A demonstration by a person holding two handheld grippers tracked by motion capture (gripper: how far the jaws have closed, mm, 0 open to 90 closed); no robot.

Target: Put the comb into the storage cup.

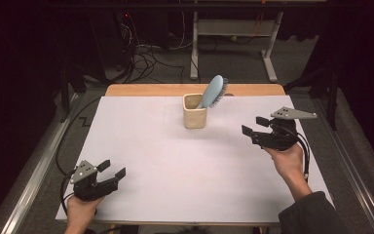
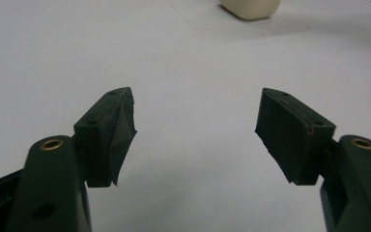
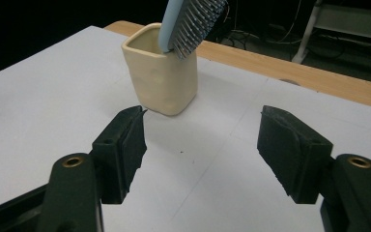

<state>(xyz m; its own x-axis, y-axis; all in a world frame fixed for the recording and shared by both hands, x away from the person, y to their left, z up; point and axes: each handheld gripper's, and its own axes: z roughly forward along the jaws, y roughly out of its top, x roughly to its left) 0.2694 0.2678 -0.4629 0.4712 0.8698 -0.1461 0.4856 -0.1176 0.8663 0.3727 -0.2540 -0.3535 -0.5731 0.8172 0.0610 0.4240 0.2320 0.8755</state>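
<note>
One cream cup [image 1: 195, 117] on the white counter [image 1: 146, 161], toward the far edge and near the middle. One pale blue hairbrush [image 1: 214, 91] standing in that cup, handle down, bristled head leaning out over the rim to the right. Two tools, one in each hand. Right tool [image 1: 252, 126] held above the counter to the right of the cup and a little nearer the person, pointing left toward it, near but not touching; jaws apart, nothing between them. Seen along the right tool [image 3: 200, 140], cup [image 3: 162, 77] ahead and slightly left of the gap between the jaws, brush head [image 3: 193, 21] tilted above the rim with bristles facing the camera. Left tool [image 1: 111, 170] low at the near left corner of the counter, well apart from cup and brush, pointing right and away; jaws likewise spread wide and empty. Seen along the left tool [image 2: 195, 125], bare white counter [image 2: 188, 63] between the jaws, and just the cup's base [image 2: 250, 8] at the top edge, far ahead.
</note>
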